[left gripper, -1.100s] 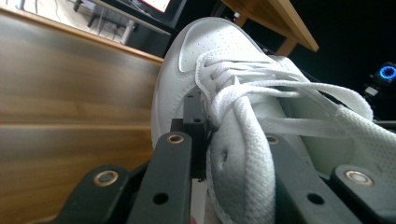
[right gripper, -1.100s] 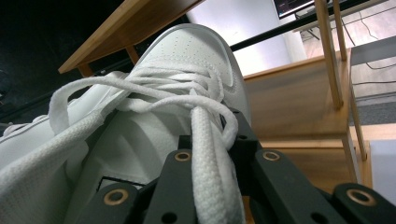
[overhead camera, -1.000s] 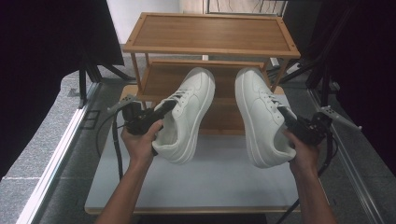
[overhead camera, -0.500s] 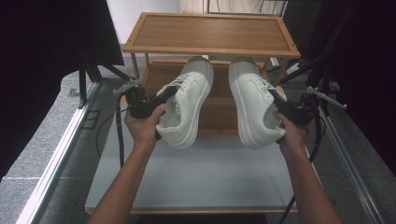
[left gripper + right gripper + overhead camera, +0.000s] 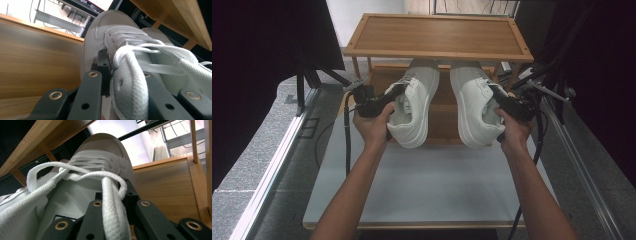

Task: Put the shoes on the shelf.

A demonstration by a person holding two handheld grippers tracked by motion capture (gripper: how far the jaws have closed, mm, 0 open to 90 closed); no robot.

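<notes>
The left gripper and right gripper are each clamping their jaws on a white sneaker's collar, holding the left sneaker and right sneaker side by side, toes pointing forward, noses entering the wooden rack's lower shelf beyond the counter.

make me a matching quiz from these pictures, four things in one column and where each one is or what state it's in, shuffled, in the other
Things:
1. left tool
2. right tool
3. top shelf
4. white table

Places or states:
A. bare wood, above the shoe toes
B. under the person's forearms, nothing resting on it
C. shut on the left shoe
D. shut on the right shoe

Pairs: 1-C, 2-D, 3-A, 4-B
</notes>
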